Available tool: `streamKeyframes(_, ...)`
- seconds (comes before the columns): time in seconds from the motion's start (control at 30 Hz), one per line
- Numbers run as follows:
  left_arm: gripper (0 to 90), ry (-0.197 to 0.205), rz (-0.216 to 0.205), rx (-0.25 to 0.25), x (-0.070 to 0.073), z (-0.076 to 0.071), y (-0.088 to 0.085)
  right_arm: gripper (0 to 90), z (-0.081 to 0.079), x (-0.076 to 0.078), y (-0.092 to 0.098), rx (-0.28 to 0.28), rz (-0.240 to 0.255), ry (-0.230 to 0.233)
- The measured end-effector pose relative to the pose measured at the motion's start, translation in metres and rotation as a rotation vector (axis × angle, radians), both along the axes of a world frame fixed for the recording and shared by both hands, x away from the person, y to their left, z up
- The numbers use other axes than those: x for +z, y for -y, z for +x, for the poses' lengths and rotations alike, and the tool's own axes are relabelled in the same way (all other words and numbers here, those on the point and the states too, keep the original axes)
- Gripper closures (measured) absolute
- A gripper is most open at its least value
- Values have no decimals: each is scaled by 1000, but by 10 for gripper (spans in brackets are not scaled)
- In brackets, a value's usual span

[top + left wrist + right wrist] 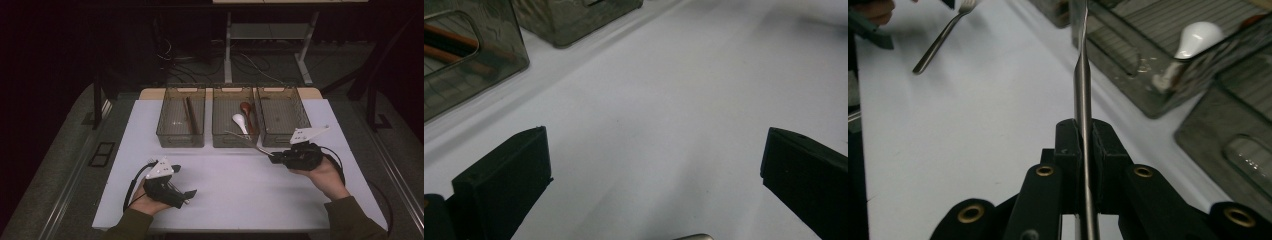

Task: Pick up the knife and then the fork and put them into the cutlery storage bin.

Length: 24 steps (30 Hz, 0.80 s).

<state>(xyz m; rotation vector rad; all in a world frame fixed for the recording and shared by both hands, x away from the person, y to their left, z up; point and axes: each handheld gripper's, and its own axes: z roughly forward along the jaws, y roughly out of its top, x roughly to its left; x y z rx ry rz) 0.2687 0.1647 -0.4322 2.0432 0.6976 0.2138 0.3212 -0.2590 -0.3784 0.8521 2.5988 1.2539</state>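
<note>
My right gripper (274, 156) is shut on the handle of a slim metal utensil (247, 141), held edge-on between its pads in the right gripper view (1082, 80). The utensil's far end reaches over the front wall of the middle bin (235, 90); I cannot tell what kind of head it has. At the front left, my left gripper (187, 196) stands wide open just above the table, nothing between its jaws (656, 150). A metal fork (940, 37) lies on the white table close to the left hand.
Three clear bins stand side by side at the back. The left bin (181, 135) holds dark chopsticks (190, 115). In the middle one lie a white spoon (240, 121) and a reddish spoon (246, 107). The right bin (282, 140) looks empty.
</note>
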Motion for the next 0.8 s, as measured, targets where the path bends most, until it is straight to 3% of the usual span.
streamKeyframes(0.4, 0, -4, 16, -3, -1, 0, 3, 834, 17, 10, 19, -161, 37, 18)
streamKeyframes(0.8, 0, -5, 27, -21, -3, -1, 7, 834, 52, 18, 41, -373, 15, 33)
